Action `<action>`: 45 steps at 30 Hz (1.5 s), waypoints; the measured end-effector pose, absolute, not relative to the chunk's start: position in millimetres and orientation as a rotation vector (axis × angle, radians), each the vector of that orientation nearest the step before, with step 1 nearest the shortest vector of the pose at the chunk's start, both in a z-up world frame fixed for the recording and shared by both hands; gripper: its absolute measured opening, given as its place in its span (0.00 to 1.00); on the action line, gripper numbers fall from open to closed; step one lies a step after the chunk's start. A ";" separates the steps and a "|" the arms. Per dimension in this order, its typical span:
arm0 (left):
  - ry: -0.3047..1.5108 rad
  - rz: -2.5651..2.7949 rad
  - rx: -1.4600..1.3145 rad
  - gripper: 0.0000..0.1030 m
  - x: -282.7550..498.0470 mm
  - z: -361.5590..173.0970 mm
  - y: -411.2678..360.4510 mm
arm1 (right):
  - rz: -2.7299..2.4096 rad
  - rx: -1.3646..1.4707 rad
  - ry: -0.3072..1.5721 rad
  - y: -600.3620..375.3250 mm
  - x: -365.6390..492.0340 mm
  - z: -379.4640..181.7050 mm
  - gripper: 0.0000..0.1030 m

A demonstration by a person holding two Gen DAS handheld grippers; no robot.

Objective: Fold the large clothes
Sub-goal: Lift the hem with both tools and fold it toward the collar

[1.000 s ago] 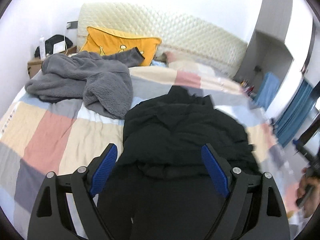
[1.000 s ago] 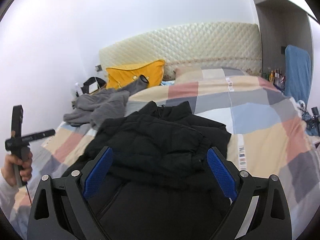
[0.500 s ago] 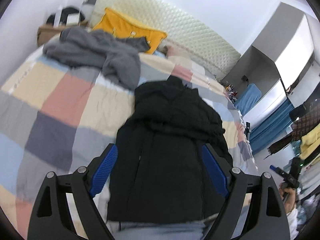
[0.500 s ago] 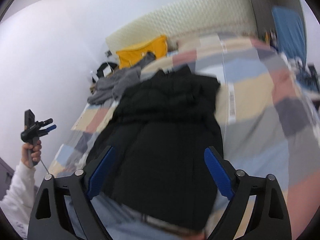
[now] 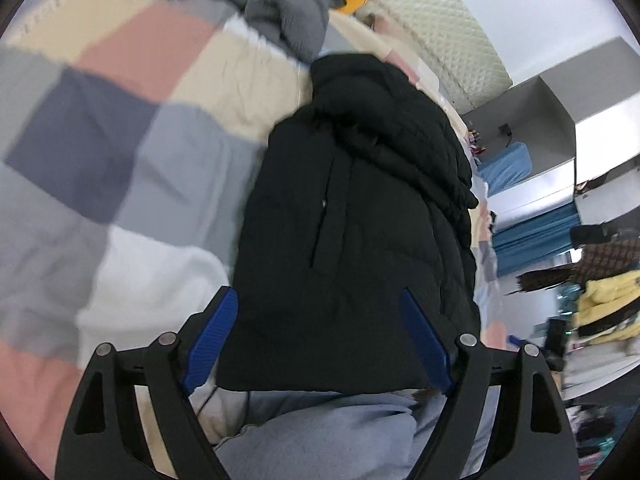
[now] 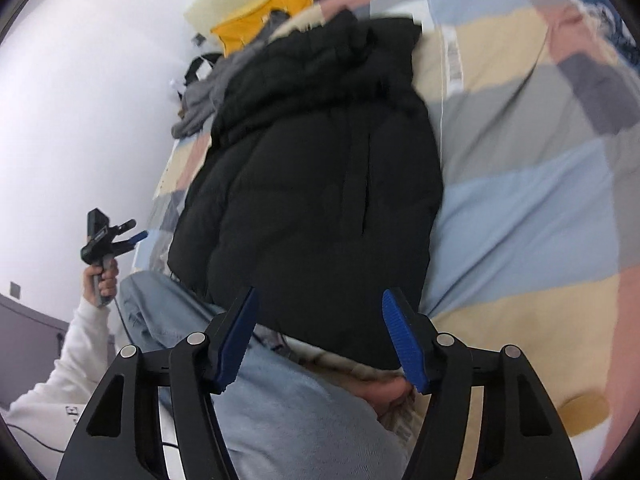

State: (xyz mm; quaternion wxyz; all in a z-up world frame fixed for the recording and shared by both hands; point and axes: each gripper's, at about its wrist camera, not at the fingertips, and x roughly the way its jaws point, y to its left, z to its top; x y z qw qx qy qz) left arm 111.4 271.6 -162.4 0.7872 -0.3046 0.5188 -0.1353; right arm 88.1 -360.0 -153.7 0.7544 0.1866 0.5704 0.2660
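A black puffer jacket (image 5: 360,220) lies lengthwise on the patchwork bed, its upper part bunched over itself toward the headboard. It also shows in the right wrist view (image 6: 320,168). My left gripper (image 5: 320,332) is open and empty, held above the jacket's near hem. My right gripper (image 6: 320,328) is open and empty, also above the near hem. The left gripper (image 6: 132,238) appears in the right wrist view at the far left, raised beside the bed in the person's hand.
A grey fleece garment (image 5: 280,4) and a yellow pillow (image 6: 266,24) lie near the quilted headboard (image 5: 452,40). The person's jeans-clad legs (image 6: 280,400) are at the bed's near edge. A wardrobe and hanging clothes (image 5: 600,280) stand to the right.
Both grippers have pulled back toward the foot of the bed and tilted down; the jacket's whole length and the person's legs now show. Both jaws stay open.
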 end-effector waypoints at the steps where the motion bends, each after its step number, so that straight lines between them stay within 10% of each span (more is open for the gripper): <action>1: 1.128 -0.291 -0.666 0.80 112.3 -167.0 272.0 | 0.586 0.413 1.257 -359.6 90.8 -160.2 0.61; 45: 1.749 -0.297 -0.791 0.81 143.9 -271.1 263.0 | 0.670 0.632 1.509 -392.2 129.9 -252.6 0.82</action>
